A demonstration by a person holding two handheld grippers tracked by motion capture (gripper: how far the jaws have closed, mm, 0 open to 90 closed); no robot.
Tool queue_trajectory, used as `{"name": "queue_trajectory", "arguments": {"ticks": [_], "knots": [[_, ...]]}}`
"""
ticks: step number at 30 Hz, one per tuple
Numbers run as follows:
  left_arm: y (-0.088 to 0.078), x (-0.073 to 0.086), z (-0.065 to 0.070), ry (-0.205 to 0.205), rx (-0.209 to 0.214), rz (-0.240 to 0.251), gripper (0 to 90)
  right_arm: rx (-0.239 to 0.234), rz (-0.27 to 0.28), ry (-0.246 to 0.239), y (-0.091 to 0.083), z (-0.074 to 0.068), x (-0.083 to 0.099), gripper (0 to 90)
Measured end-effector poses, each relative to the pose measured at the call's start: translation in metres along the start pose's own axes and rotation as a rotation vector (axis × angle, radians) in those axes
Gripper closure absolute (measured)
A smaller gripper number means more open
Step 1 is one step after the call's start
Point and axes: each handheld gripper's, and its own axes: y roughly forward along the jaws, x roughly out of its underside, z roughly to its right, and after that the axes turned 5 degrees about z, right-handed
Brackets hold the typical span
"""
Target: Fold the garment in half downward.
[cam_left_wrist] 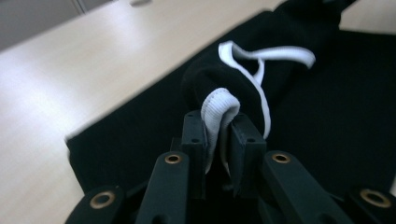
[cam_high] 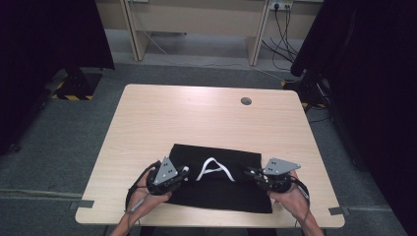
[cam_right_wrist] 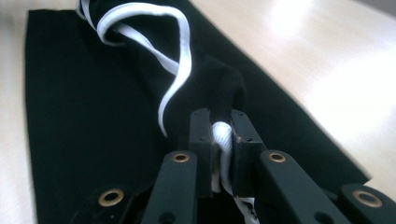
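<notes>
Near the front edge of the surface: a black garment (cam_high: 219, 182) with white trim lies spread flat, its long side running left to right, well short of the far edge.
Surface: light wood-grain top (cam_high: 206, 113), with a round cable hole (cam_high: 246, 101) toward the far right, well apart from the garment.
White trim: a ribbed white band (cam_high: 213, 168) forms an A-shaped loop on the middle of the garment, between the two grippers.
Left gripper: the left gripper (cam_high: 183, 172) sits over the left end of the garment, held in the person's left hand (cam_high: 147, 194), grey three-cornered plate on top.
Left fingers: in the left gripper view the fingers (cam_left_wrist: 194, 135) pinch a fold of the white ribbed trim (cam_left_wrist: 217, 116); a bunched hump of black cloth rises just beyond them.
Right gripper: the right gripper (cam_high: 250, 172) sits over the right end of the garment, held in the person's right hand (cam_high: 290, 196), pointing toward the white loop.
Right fingers: in the right gripper view the fingers (cam_right_wrist: 201, 135) are clamped on a strip of white ribbed trim (cam_right_wrist: 223, 140), with black cloth gathered just past the tips.
Garment between the grippers: lifted into a low ridge at each grip, the rest resting flat on the surface.
</notes>
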Motion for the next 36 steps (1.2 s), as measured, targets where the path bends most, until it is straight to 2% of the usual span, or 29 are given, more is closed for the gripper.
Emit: {"name": "queue_trajectory", "arguments": {"ticks": [3, 5, 6, 11, 16, 20, 21, 25, 28, 32, 34, 36], "knots": [[-0.003, 0.011, 0.006, -0.006, 0.032, -0.046, 76.8, -0.014, -0.020, 0.017, -0.006, -0.007, 0.011, 82.0], [-0.002, 0.016, 0.008, 0.001, 0.029, -0.081, 76.5, -0.021, -0.034, 0.022, -0.008, -0.009, 0.016, 82.1], [-0.001, 0.019, 0.008, -0.011, 0.029, -0.092, 76.3, -0.024, -0.041, 0.025, -0.009, -0.010, 0.019, 82.1], [0.010, 0.022, 0.005, -0.049, 0.034, -0.118, 76.2, -0.011, -0.063, 0.030, -0.008, -0.004, 0.021, 82.4], [0.025, 0.015, -0.002, -0.070, 0.010, -0.126, 75.9, 0.024, -0.099, 0.049, 0.003, 0.017, 0.019, 82.5], [0.043, 0.008, -0.013, -0.102, -0.020, -0.125, 76.0, 0.061, -0.119, 0.056, 0.018, 0.042, 0.013, 82.5], [0.046, 0.007, -0.015, -0.108, -0.021, -0.124, 76.0, 0.067, -0.125, 0.059, 0.021, 0.049, 0.010, 82.4], [0.046, 0.004, -0.015, -0.120, -0.018, -0.110, 74.8, 0.059, -0.124, 0.065, 0.025, 0.061, 0.003, 80.8], [0.039, 0.004, -0.012, -0.112, -0.025, -0.087, 77.1, 0.044, -0.100, 0.061, 0.017, 0.058, 0.001, 81.6], [0.025, 0.000, -0.008, -0.083, -0.036, -0.053, 83.8, 0.046, -0.056, 0.013, -0.004, 0.041, -0.001, 83.4], [0.017, 0.000, -0.006, -0.079, -0.026, -0.046, 84.9, 0.037, -0.030, -0.003, -0.015, 0.030, -0.001, 83.4], [0.012, 0.003, -0.005, -0.093, -0.003, -0.045, 84.7, 0.026, -0.025, -0.006, -0.024, 0.019, 0.004, 82.1]]}}
